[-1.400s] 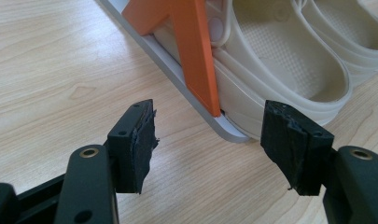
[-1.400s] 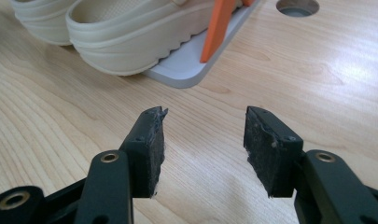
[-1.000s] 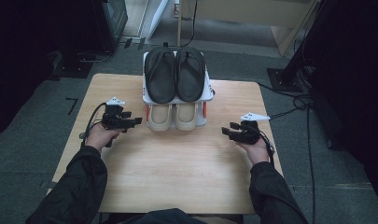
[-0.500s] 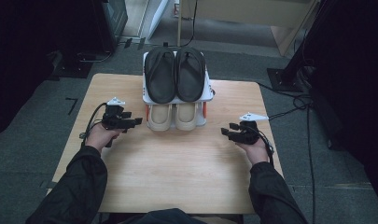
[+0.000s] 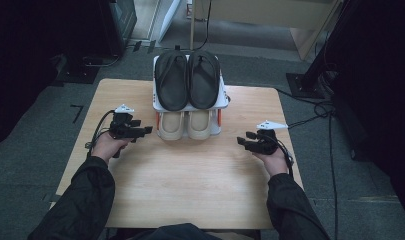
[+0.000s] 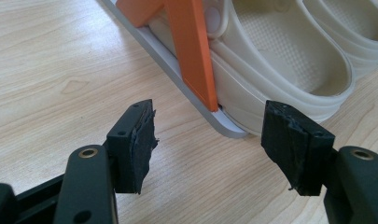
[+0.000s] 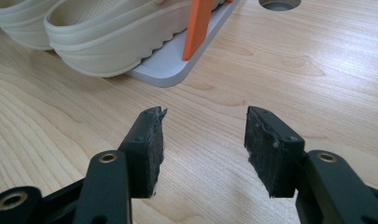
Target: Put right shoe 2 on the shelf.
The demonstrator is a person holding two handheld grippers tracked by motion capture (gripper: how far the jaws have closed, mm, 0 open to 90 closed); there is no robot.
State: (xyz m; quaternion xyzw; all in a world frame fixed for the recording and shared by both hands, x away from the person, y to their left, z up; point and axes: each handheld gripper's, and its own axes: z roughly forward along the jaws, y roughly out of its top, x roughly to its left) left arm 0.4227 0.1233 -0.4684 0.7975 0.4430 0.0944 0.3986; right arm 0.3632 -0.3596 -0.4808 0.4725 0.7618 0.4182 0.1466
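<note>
From the high view, my left claw [image 5: 146, 130] rests low on the table [image 5: 190, 185] at about nine o'clock from the small shoe rack [image 5: 223, 100], and my right claw [image 5: 241, 142] lies at about four o'clock from it, well apart; both point inward at the rack's lower tier. The cream clogs [image 5: 184, 124] sit side by side on that lower tier, heels toward me, with the black flip-flops [image 5: 187, 79] lying on the tier above. In the left gripper view, my claw stands wide open and empty, the near clog's [image 6: 289, 70] side wall at one o'clock just behind the orange strut [image 6: 192, 51] and the grey base plate [image 6: 196, 105]. These clogs look like moulded foam: light, springy, a little matte, not fragile, so I judge the heel rim the best hold, thin enough to pinch and stiff enough not to fold. In the right gripper view, my claw is also spread wide with nothing in it, the other clog [image 7: 107, 32] at eleven o'clock, its ridged sole edge overhanging the plate's [image 7: 177, 63] corner.
</note>
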